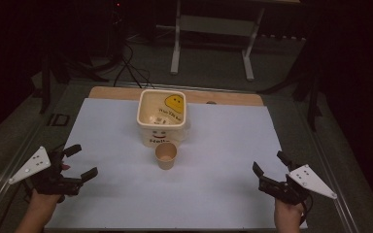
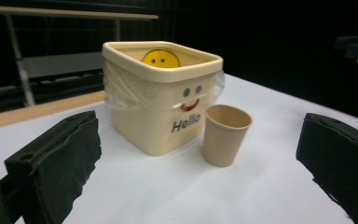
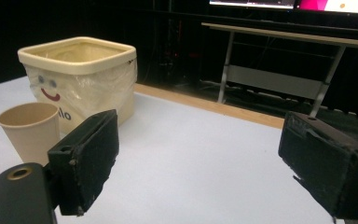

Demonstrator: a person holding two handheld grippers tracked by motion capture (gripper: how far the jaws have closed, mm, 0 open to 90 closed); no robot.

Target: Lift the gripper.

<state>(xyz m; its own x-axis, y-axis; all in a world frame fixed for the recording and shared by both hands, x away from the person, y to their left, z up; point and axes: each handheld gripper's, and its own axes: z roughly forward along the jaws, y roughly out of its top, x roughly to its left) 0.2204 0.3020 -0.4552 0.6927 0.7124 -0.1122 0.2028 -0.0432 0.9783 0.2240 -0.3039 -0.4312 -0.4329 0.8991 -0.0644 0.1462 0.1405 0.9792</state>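
Note:
A cream square tub [image 1: 161, 118] with a smiley face and the word "Hello" stands upright at the back middle of the white sheet, lined with clear plastic [image 2: 135, 91]. A tan paper cup [image 1: 166, 156] stands upright just in front of it, also seen as the cup [image 2: 225, 134] and cup [image 3: 30, 131]. My left gripper [image 1: 80, 162] rests open near the sheet's left front edge, nothing between its jaws. My right gripper [image 1: 271, 163] is open at the right front, also holding nothing. The tub [image 3: 80, 79] sits well apart from both grippers.
The white sheet [image 1: 223, 145] covers a wooden table whose far edge [image 1: 223, 98] shows behind the tub. Beyond it stands a metal-legged bench [image 1: 213, 29] and cables lie on the dark floor. The other hand's gripper [image 2: 356, 46] shows at the far right of the left gripper view.

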